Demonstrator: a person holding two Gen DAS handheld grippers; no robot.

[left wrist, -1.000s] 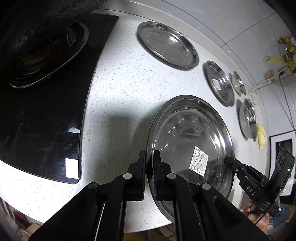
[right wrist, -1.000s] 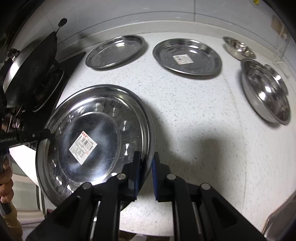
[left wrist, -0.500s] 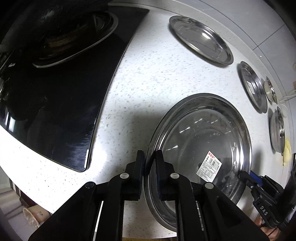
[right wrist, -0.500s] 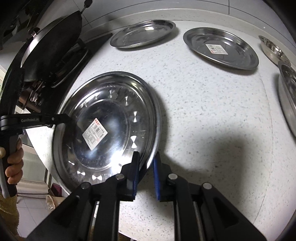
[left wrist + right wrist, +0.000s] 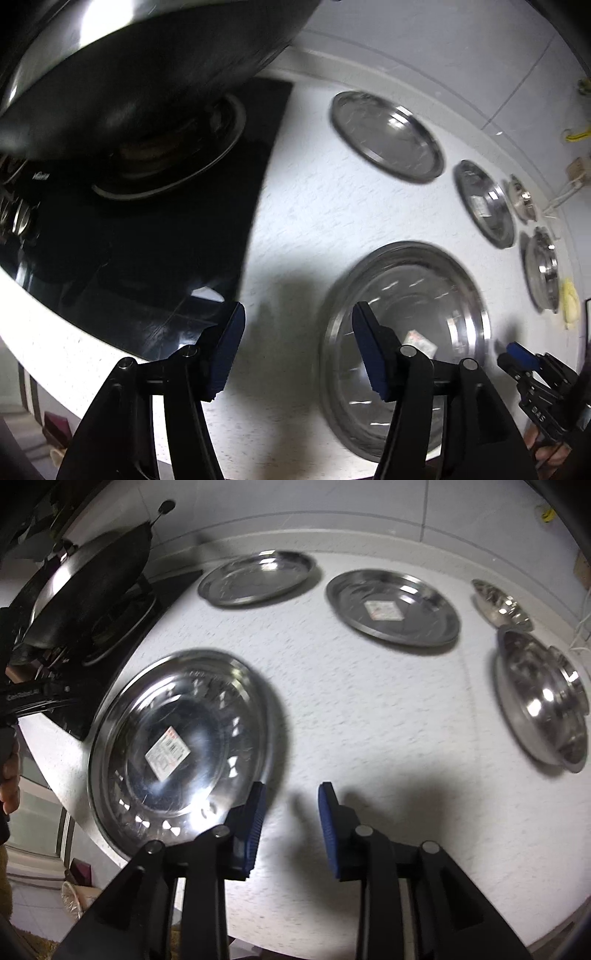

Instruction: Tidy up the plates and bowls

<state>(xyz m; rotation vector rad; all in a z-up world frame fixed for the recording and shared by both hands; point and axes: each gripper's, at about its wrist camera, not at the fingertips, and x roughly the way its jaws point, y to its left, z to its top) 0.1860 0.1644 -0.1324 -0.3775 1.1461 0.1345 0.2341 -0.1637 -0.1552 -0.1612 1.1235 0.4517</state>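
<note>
Large steel plate (image 5: 177,738) flat on the speckled white tabletop (image 5: 369,738), near its front edge, released by both grippers.

Left gripper (image 5: 297,345): jaws just opened to a wide gap, nothing between the pads; plate rim directly below and ahead of the right-hand pad, plate body off to the right of the gripper. Right gripper (image 5: 290,825): jaws just opened to a moderate gap, nothing held; plate rim just beside the left-hand pad, plate body off to the left. Each gripper thus just off an opposite edge of the same plate, neither clearly nearer.

Farther ahead of the right gripper: flat plate (image 5: 258,576) ahead and slightly left, labelled plate (image 5: 393,609) ahead and right, small bowl (image 5: 500,605) and deep bowl (image 5: 539,701) far right. Plates round, so no long axis to align with; approach governed by the rim only. Probable next step, as a judgement: reach forward for one of the far plates, the right gripper better placed.

Writing: white barcode label (image 5: 168,753) with a red header at the centre of the large plate, text too blurred to read; a similar label on the far plate. "DAS" on the right gripper's body in the left wrist view; lettering on the left gripper's body in the right wrist view, possibly "GenRobot", smeared by motion.

Black hob (image 5: 147,258) with a dark wok (image 5: 147,66) left of the left gripper.
</note>
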